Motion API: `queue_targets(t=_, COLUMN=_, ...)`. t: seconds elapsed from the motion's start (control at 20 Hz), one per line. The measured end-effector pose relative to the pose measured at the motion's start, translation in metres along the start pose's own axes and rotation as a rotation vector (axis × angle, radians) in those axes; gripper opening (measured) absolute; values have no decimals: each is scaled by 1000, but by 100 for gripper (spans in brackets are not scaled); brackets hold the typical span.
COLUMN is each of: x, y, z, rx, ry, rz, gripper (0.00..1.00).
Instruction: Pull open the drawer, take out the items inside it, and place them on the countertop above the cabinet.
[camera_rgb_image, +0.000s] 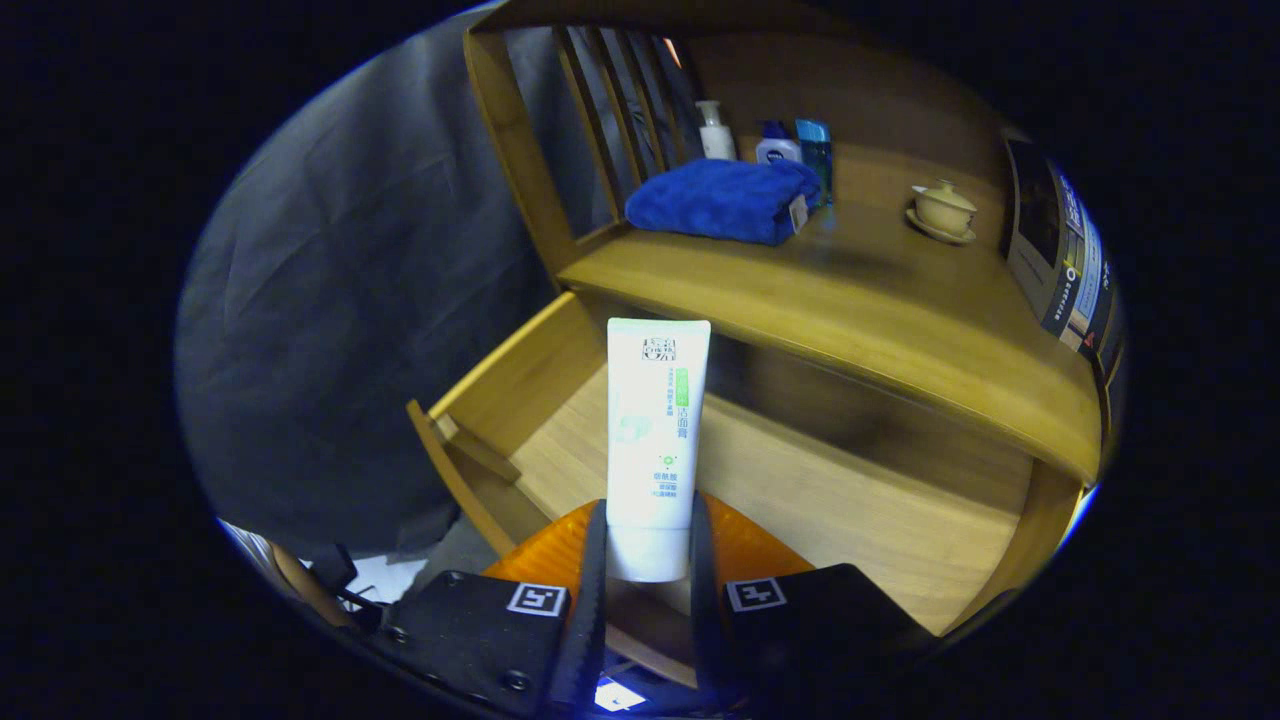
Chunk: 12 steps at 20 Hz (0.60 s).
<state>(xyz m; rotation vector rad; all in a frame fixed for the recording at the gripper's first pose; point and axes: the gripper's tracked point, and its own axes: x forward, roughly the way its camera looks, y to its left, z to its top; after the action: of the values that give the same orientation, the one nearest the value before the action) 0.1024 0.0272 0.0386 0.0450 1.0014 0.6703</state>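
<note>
A: Claw (648, 560) pinching white tube (655, 440) near its cap end, held upright over open drawer (800, 490).

B: Lift clear of worktop (830, 300) lip, set down in front of blue towel (725, 200). Drawer looks empty otherwise, though far part shadowed.

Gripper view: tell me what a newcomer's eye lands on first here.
The white tube stands out first, held upright with the gripper shut on its lower end, above the open wooden drawer. Next comes the folded blue towel on the countertop beyond, with a few bottles behind it and a small lidded cup on a saucer to its right.
</note>
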Motion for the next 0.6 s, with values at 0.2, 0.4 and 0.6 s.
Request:
queue_targets(t=0.2, x=1, y=26, z=10, rx=-71, ry=-96, rz=89, gripper=44)
queue_targets(t=0.4, x=-8, y=35, z=35, rx=-124, ry=-205, rz=114, gripper=44)
queue_targets(t=0.6, x=-25, y=9, z=75, rx=-144, ry=-322, rz=16, gripper=44)
